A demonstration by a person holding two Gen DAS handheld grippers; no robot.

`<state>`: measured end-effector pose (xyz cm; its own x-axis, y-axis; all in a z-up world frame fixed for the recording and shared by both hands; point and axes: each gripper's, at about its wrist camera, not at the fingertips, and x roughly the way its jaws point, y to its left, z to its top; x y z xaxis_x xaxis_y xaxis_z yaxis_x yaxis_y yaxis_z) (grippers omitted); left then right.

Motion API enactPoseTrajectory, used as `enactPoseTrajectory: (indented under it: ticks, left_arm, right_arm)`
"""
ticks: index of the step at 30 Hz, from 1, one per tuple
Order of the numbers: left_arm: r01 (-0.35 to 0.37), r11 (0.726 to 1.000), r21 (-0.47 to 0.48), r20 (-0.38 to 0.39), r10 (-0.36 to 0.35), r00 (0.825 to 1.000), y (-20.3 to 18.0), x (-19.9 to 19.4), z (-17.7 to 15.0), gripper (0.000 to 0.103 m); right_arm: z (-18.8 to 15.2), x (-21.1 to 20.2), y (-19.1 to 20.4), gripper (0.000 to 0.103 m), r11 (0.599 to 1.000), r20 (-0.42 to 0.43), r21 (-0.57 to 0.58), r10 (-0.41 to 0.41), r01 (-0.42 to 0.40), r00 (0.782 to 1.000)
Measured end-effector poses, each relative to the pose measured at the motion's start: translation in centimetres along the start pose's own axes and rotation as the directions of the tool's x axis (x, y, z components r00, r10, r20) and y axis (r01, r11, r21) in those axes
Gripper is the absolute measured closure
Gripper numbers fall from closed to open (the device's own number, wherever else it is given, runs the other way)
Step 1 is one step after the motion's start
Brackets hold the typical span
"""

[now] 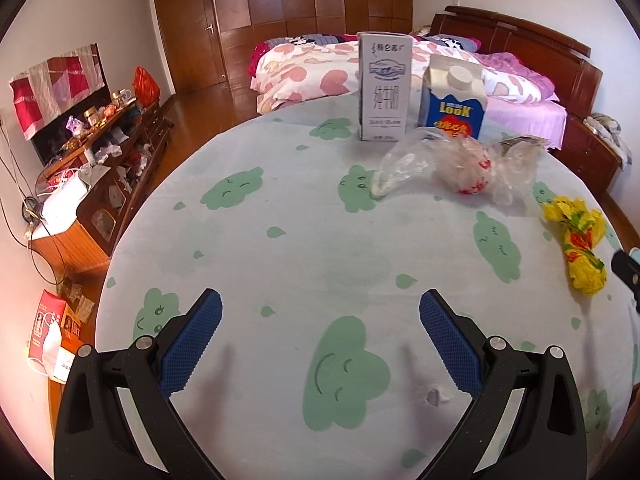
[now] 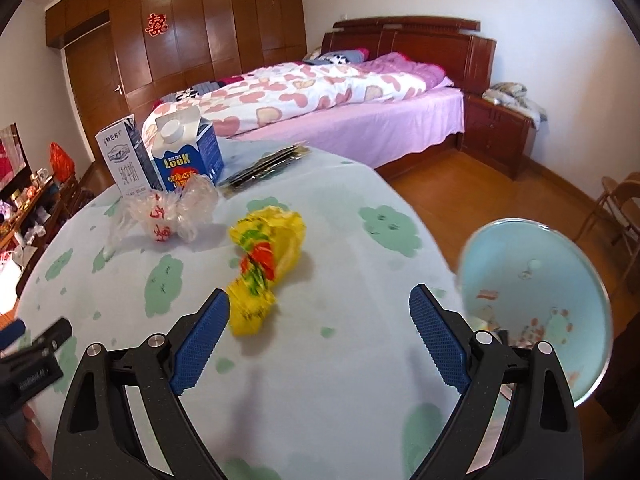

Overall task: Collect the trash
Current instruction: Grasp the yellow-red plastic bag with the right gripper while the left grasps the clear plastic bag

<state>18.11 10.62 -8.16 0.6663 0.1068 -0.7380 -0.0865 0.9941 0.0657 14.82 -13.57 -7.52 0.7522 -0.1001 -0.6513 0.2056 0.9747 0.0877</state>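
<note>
On a round table with a green cloud-print cloth (image 1: pixel 280 200) lie a crumpled yellow wrapper (image 1: pixel 578 246), also in the right wrist view (image 2: pixel 264 264), and a clear plastic bag with red print (image 1: pixel 460 164) (image 2: pixel 168 216). A white milk carton (image 1: pixel 385 88) (image 2: pixel 124 156) and a blue LOOK carton (image 1: pixel 454 100) (image 2: pixel 188 152) stand at the far edge. My left gripper (image 1: pixel 320 308) is open and empty above the near cloth. My right gripper (image 2: pixel 320 304) is open, its left finger (image 2: pixel 204 332) just beside the yellow wrapper.
A light blue bin (image 2: pixel 536 296) with scraps inside stands off the table's right edge. Dark flat packets (image 2: pixel 268 164) lie behind the cartons. A bed (image 2: pixel 340 92), wardrobe (image 1: pixel 280 12) and cluttered sideboard (image 1: pixel 100 152) surround the table.
</note>
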Motion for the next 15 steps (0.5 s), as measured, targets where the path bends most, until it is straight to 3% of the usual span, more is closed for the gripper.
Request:
enactPoseTrajectory:
  ticks: [4, 9, 12, 15]
  left_arm:
    - [0.005, 1.000, -0.003, -0.011, -0.005, 1.000, 0.4, 0.7, 0.4, 0.006]
    - [0.006, 1.000, 0.011, -0.018, -0.006, 1.000, 0.3, 1.5, 1.3, 0.006]
    - [0.011, 1.000, 0.022, -0.011, -0.011, 1.000, 0.3, 1.7, 1.9, 0.006]
    - [0.048, 0.999, 0.025, -0.014, -0.048, 0.999, 0.1, 2.0, 2.7, 0.006]
  right_arm:
    - [1.1, 1.7, 1.4, 0.014, 1.000, -0.028, -0.007, 0.020, -0.020, 0.999]
    - [2.0, 4.3, 2.8, 0.030, 0.999, -0.105, -0.026, 0.034, -0.037, 0.994]
    - [2.5, 5.6, 3.1, 0.057, 0.998, -0.170, -0.023, 0.056, -0.061, 0.984]
    - [2.6, 5.9, 3.0, 0.076, 0.994, -0.193, -0.028, 0.102, -0.109, 0.976]
